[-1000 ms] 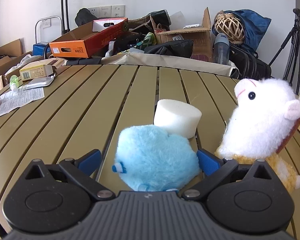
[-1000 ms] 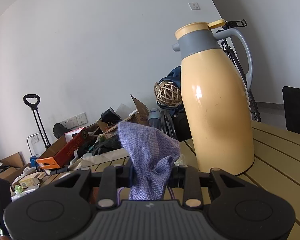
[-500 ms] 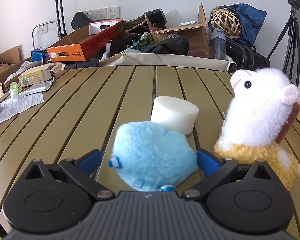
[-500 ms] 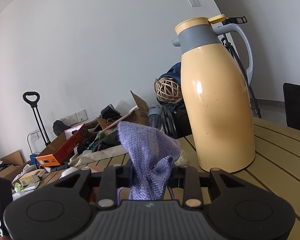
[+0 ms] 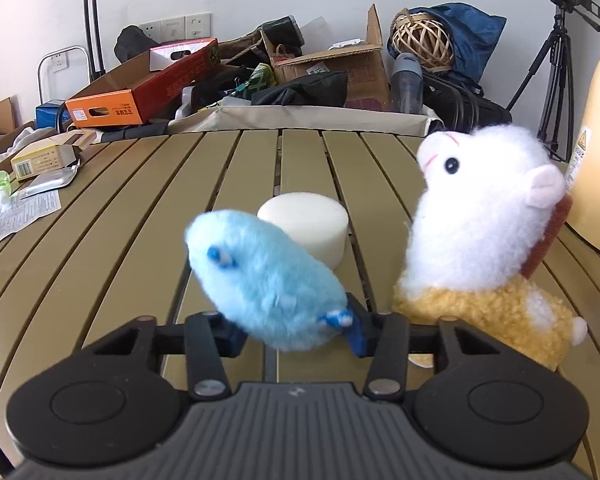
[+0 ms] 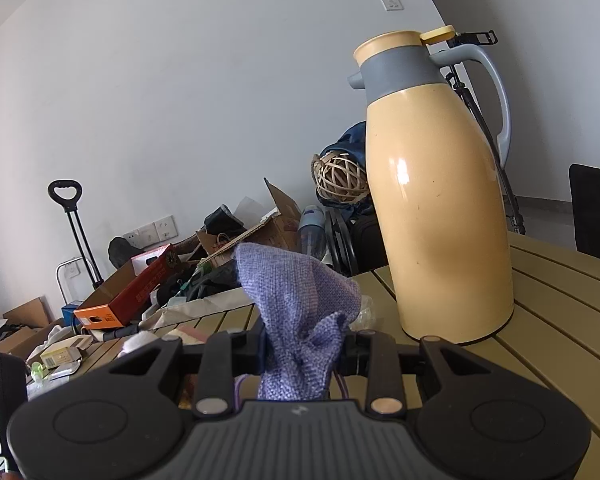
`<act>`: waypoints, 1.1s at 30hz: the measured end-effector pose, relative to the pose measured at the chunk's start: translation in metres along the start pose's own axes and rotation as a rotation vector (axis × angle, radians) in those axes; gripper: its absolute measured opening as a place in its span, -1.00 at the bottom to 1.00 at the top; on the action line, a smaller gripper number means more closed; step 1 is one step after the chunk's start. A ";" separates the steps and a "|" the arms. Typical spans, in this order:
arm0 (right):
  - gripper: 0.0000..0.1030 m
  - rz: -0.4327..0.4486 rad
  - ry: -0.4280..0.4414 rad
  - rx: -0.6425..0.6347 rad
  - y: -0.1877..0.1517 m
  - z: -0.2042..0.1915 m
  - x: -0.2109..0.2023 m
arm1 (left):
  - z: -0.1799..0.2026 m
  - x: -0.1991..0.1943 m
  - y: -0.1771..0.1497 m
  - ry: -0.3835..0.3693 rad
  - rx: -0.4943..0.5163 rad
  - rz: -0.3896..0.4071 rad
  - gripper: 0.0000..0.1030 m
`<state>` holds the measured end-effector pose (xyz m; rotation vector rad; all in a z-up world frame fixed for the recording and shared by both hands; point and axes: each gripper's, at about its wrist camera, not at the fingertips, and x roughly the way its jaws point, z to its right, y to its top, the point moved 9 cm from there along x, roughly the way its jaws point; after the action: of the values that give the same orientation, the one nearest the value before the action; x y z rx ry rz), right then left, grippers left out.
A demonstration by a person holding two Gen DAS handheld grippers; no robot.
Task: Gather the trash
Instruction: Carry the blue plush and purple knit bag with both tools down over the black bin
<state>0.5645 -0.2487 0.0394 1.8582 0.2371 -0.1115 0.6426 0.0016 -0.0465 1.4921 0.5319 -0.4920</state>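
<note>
Left tool has just been closing, now clenched on the blue plush, tilted, just in front of the white foam puck on the slatted counter. White alpaca toy sits right of puck. Right tool grips purple cloth, w/ yellow thermos right of puck.

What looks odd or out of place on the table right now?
The left gripper, whose jaws have just been closing, is clamped on a blue plush toy, now tipped up on a slant: hardly trash. The right gripper pinches a bunched purple cloth. The white alpaca plush and foam cylinder sit undisturbed.
</note>
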 end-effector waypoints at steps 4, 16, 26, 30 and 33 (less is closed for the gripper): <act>-0.43 0.002 0.002 0.002 0.001 0.000 0.000 | -0.004 -0.001 0.000 -0.009 -0.011 -0.001 -0.34; -0.43 0.005 0.017 0.003 0.000 -0.004 -0.001 | -0.019 -0.019 0.009 -0.022 -0.041 0.035 -0.37; -0.43 0.009 0.049 -0.010 0.000 -0.014 -0.007 | -0.019 -0.043 0.008 -0.048 -0.045 0.070 -0.37; -0.43 0.010 0.064 -0.017 0.000 -0.019 -0.013 | -0.020 -0.060 0.007 -0.059 -0.059 0.096 -0.37; -0.43 0.014 0.078 -0.021 0.000 -0.022 -0.019 | -0.022 -0.074 0.006 -0.070 -0.076 0.118 -0.37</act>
<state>0.5451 -0.2292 0.0495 1.8447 0.2783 -0.0274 0.5868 0.0226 0.0037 1.4196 0.4005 -0.4258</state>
